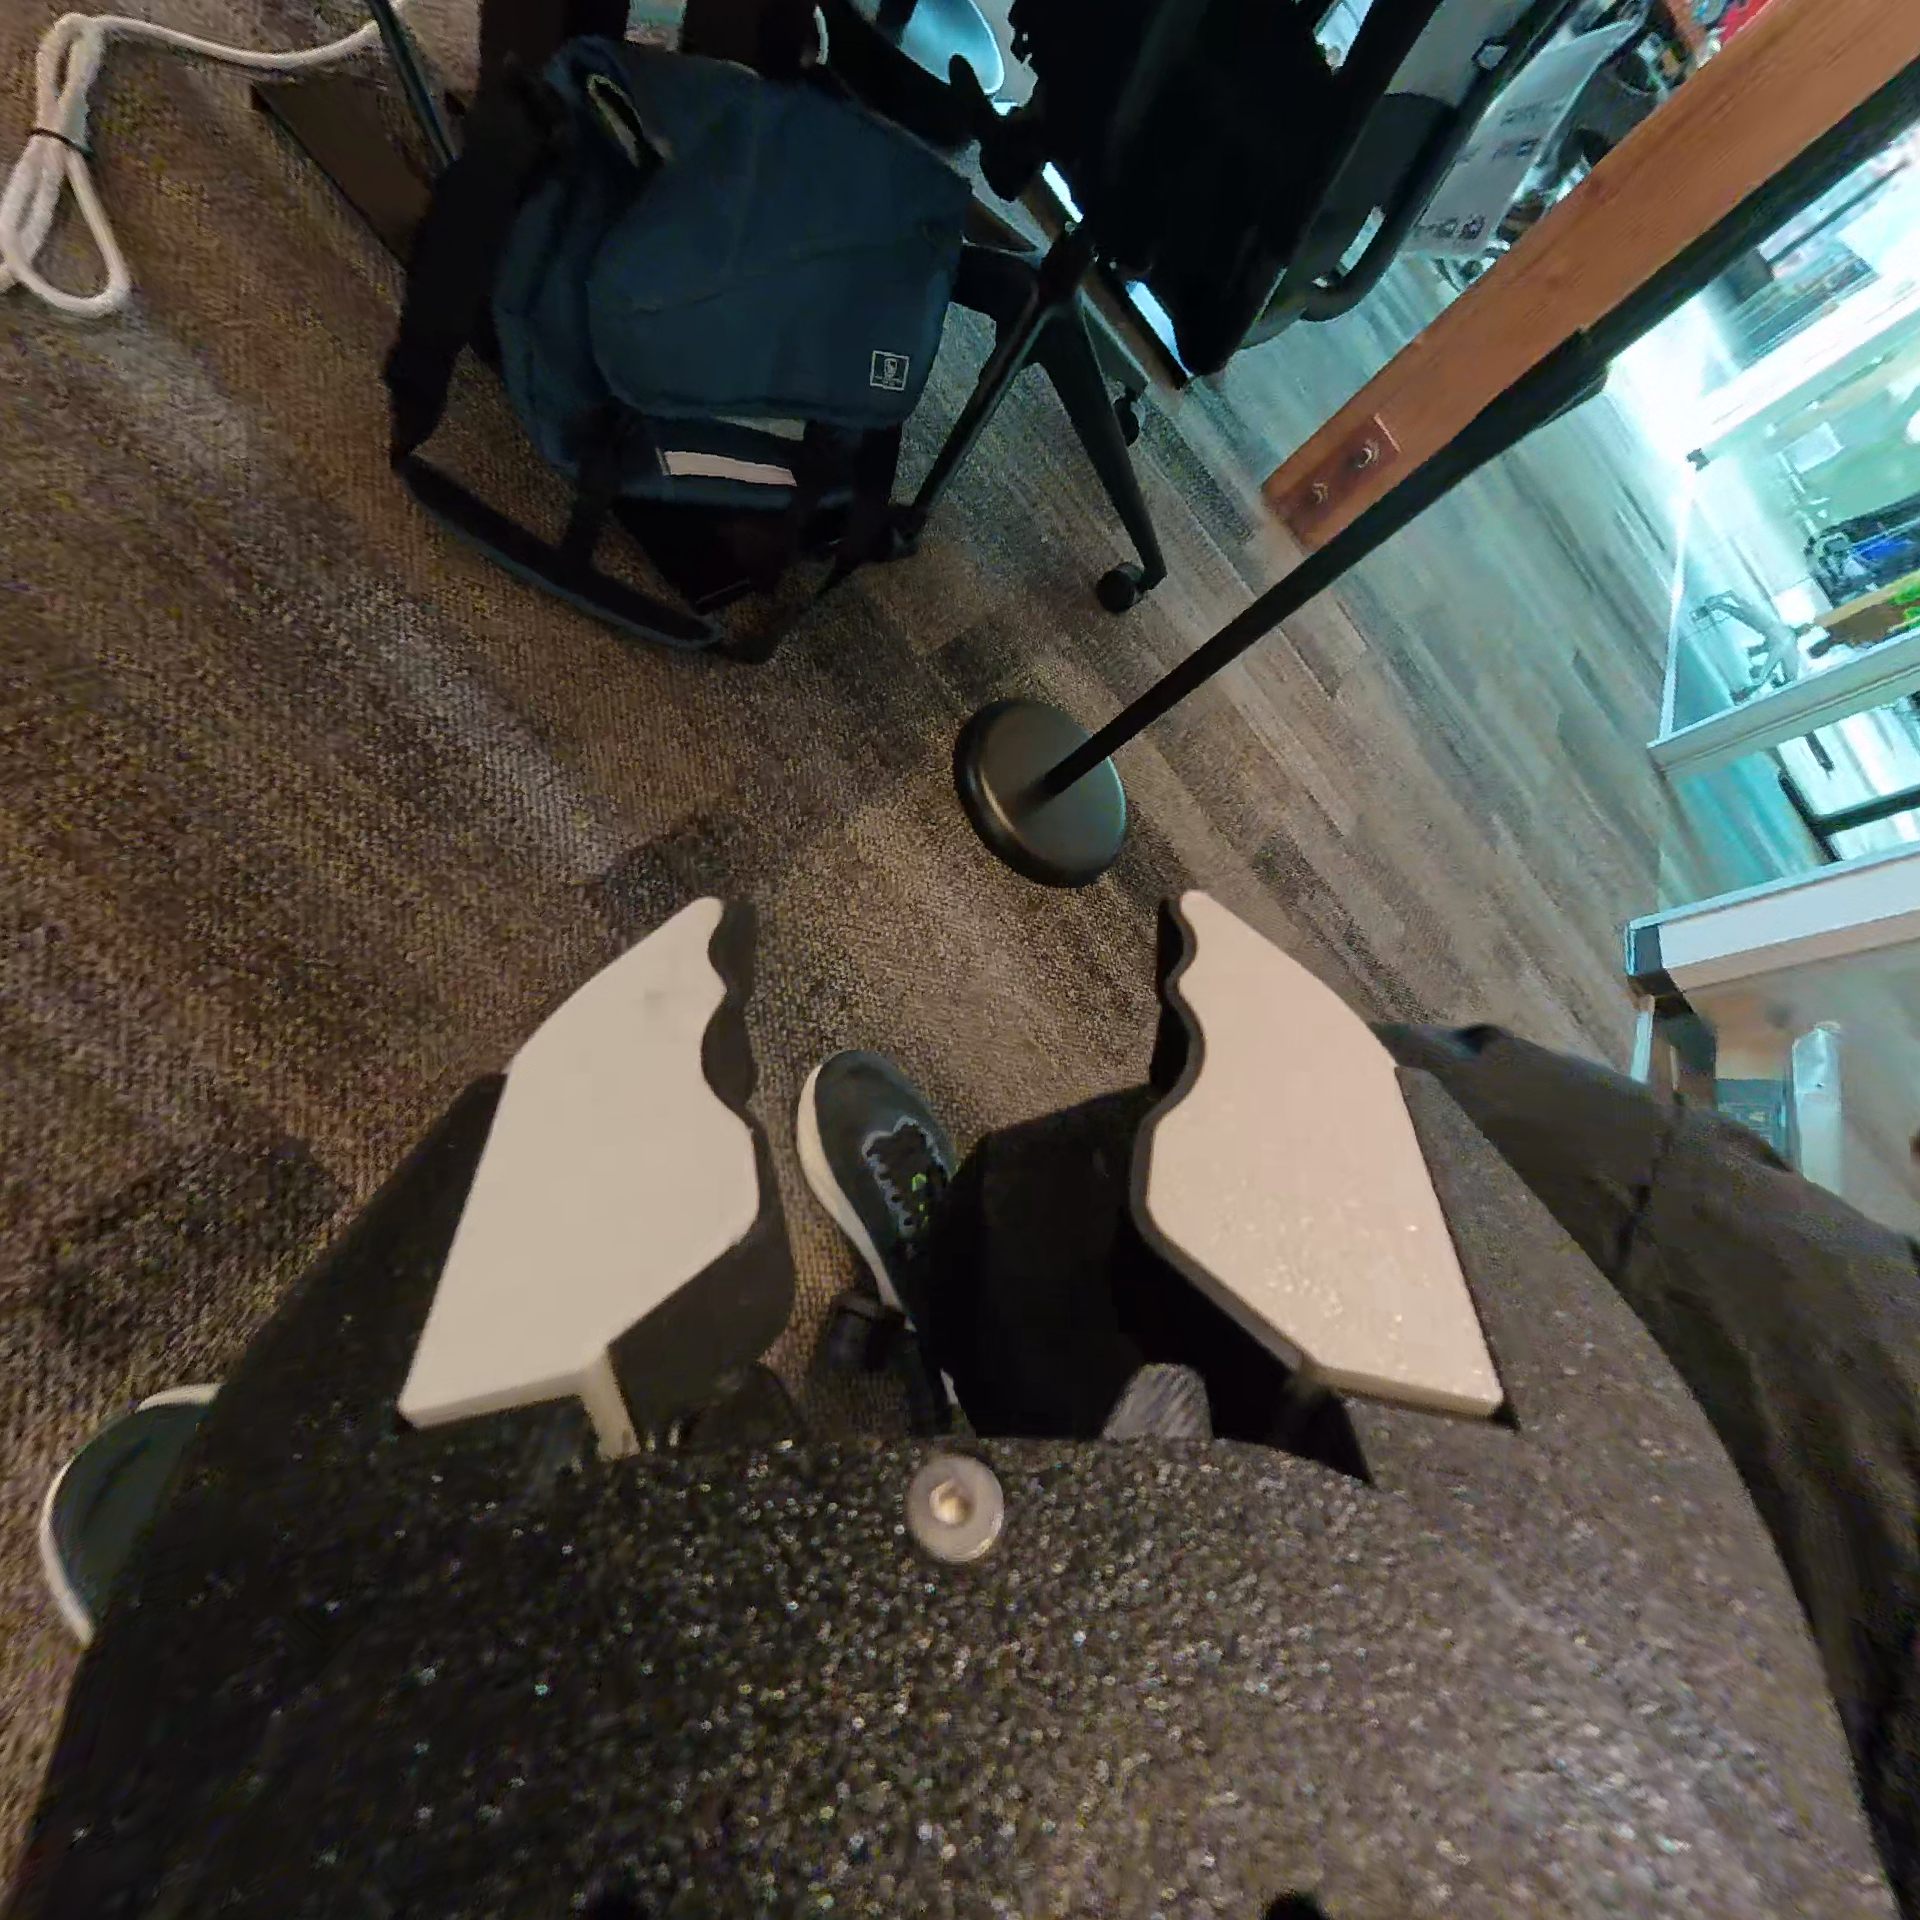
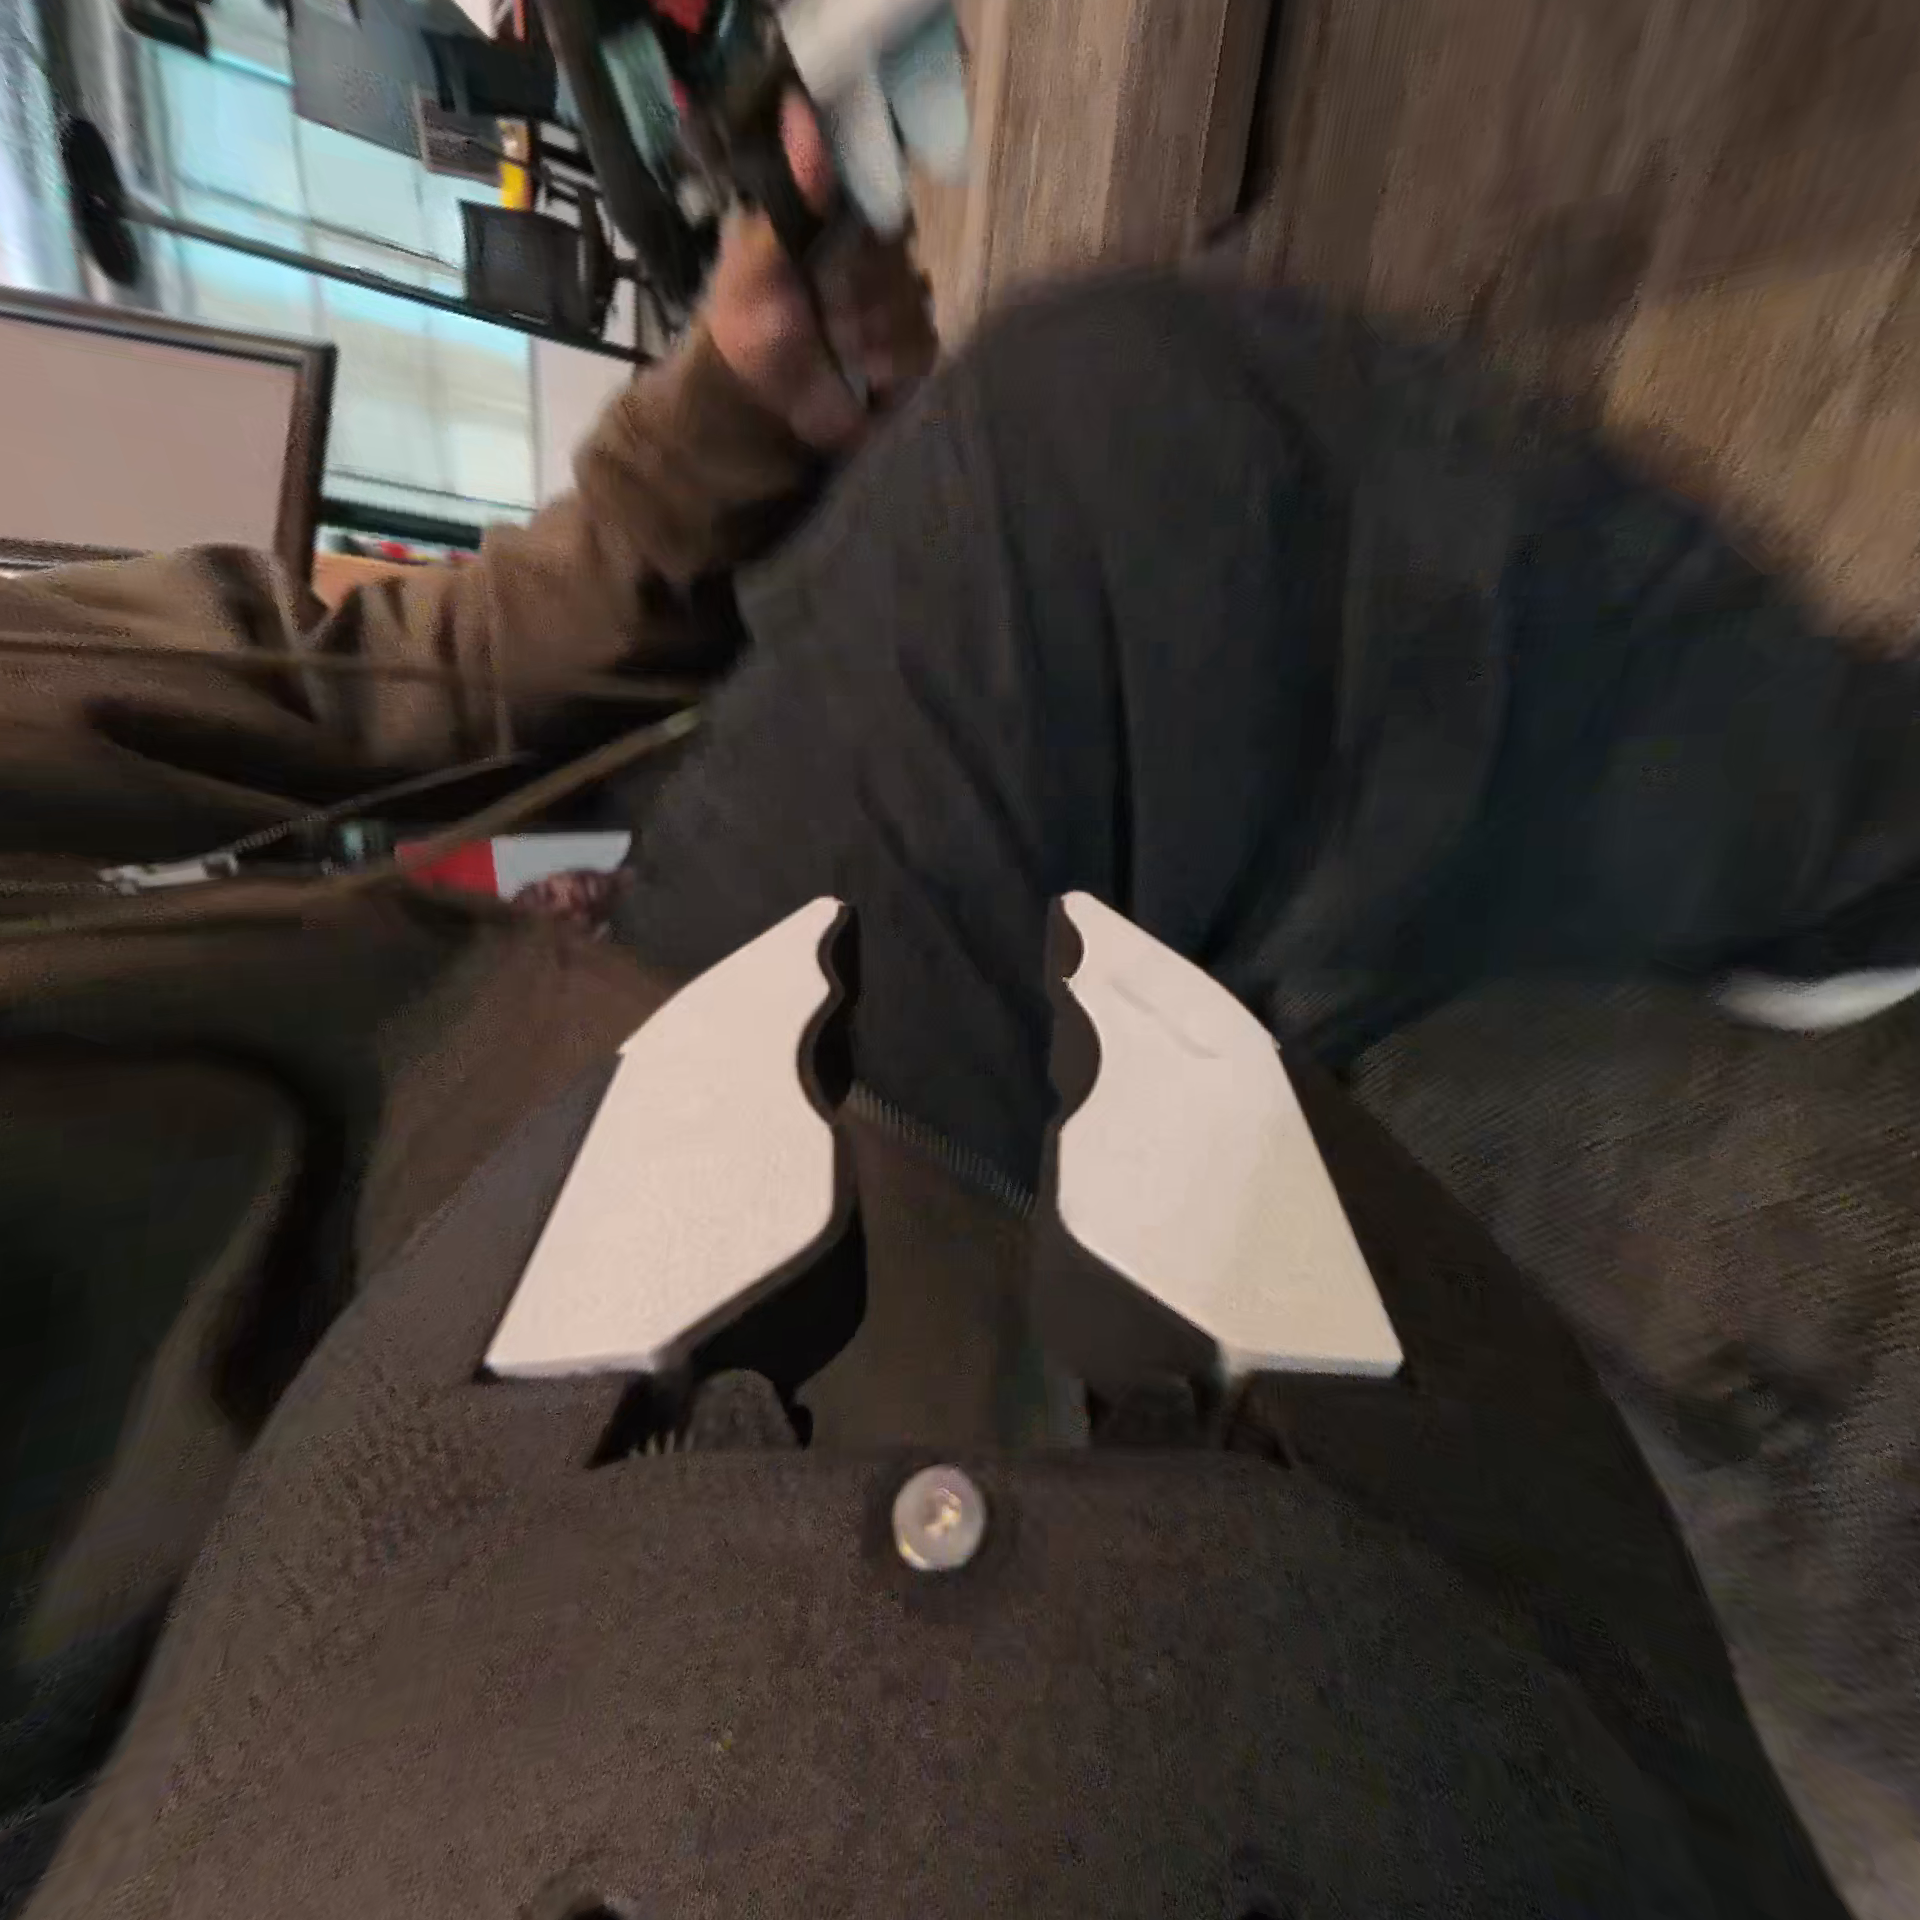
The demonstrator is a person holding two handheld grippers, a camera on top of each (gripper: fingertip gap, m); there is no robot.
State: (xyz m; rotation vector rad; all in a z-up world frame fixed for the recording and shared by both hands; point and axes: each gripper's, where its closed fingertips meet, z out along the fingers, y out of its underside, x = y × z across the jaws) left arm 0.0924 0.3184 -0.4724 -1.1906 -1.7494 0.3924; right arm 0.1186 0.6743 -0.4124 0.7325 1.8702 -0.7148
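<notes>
Speckled black housing fills the bottom of both wrist views, and from it 2 white fingers with wavy black pads reach forward. On the left gripper point(image 1: 956, 935) the fingers stand wide apart with nothing between them; it hangs over brown-grey carpet point(image 1: 312, 831), pointing down past the person's dark trouser leg point(image 1: 1039, 1226) and a black sneaker point(image 1: 878, 1153) with a white sole. Just beyond its right fingertip sits the round black base of a stand point(image 1: 1044, 790), its thin pole slanting up to the right. Farther off a dark blue bag point(image 1: 727, 281) leans by black chair legs with casters, a coiled white cord point(image 1: 52, 208) lies at the upper left, and a wooden beam point(image 1: 1558, 270) crosses the upper right. On the right gripper point(image 2: 951, 935) the fingers are parted by a narrower gap; dark trouser fabric point(image 2: 1195, 623) shows behind that gap, and with the blur I cannot tell whether the pads touch it. Beyond, a hand point(image 2: 821, 312) in a brown sleeve point(image 2: 623, 520) grips the other tool, heavily blurred, with a white shoe sole point(image 2: 1818, 997) at the right edge.
</notes>
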